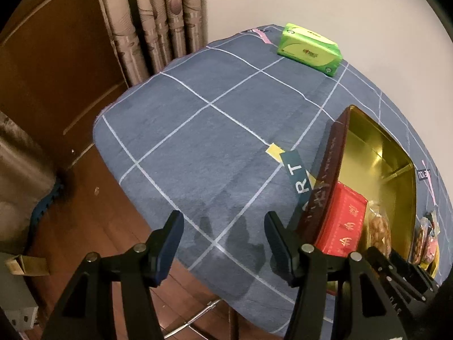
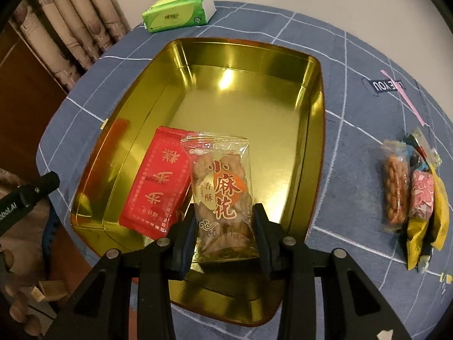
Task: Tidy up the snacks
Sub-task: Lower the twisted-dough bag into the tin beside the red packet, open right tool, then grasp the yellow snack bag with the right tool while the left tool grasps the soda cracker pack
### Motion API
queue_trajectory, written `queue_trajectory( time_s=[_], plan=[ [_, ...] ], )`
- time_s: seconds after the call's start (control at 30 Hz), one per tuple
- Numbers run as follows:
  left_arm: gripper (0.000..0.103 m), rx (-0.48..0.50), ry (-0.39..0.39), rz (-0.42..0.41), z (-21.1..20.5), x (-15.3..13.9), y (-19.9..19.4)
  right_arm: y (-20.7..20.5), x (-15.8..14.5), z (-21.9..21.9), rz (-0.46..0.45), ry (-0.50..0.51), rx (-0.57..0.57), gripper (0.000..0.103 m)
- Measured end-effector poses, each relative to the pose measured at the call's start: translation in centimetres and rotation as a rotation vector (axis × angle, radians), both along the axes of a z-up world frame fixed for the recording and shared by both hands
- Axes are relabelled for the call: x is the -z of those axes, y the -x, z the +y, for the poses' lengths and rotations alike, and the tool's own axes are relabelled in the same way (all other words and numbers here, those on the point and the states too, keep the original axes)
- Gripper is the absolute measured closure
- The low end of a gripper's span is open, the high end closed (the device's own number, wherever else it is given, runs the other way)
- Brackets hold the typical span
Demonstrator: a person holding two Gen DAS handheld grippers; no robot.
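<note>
Right gripper [image 2: 225, 228] jaws grip a twist packet [image 2: 222, 195] low over the tin [image 2: 315, 130], beside the red box [image 2: 157, 182] already inside. Left gripper [image 1: 223, 245] jaws gape, holding nothing. Several snacks [image 2: 410, 189] remain on the surface [image 2: 354, 170]; roughly a third done, I judge.

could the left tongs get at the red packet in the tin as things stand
Probably yes: the left tongs are open and empty, beside the gold tin. The red packet lies uncovered on top; only the tin wall needs clearing.
</note>
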State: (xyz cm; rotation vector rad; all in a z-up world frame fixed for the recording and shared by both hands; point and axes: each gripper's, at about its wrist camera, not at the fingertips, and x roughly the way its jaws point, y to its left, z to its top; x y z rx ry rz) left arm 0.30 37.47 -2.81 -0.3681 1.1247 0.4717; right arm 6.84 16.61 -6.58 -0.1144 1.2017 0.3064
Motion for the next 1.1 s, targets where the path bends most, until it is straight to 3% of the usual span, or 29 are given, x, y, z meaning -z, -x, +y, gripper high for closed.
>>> queue_trajectory(
  time_s=[0.4, 0.47, 0.53, 0.63, 0.8, 0.97, 1.1],
  plan=[
    [0.043, -0.018, 0.018, 0.026, 0.6, 0.7, 0.1, 0.5, 0.1, 1.0, -0.019, 0.034, -0.048, 0.065],
    [0.043, -0.019, 0.016, 0.022, 0.6, 0.6, 0.1, 0.8, -0.5, 0.8, -0.048, 0.038, -0.055, 0.06],
    [0.043, -0.017, 0.012, 0.025, 0.5, 0.6, 0.0, 1.3, -1.5, 0.8, -0.075, 0.041, -0.078, 0.045],
    [0.043, -0.015, 0.017, 0.031, 0.5, 0.8, 0.1, 1.8, -3.1, 0.0, -0.111, 0.014, -0.097, 0.045],
    [0.043, -0.019, 0.009, 0.025, 0.5, 0.6, 0.1, 1.9, -5.8, -4.3, -0.145, -0.026, -0.057, 0.043],
    [0.043, -0.001, 0.0, 0.03, 0.0, 0.7, 0.0, 0.4, -7.3, -12.8, -0.167, 0.019, 0.1, 0.037],
    [0.043, 0.019, -0.014, 0.035, -0.7, 0.6, -0.1, -1.1, -6.5, -18.8, -0.139, 0.074, 0.215, 0.035]
  ],
)
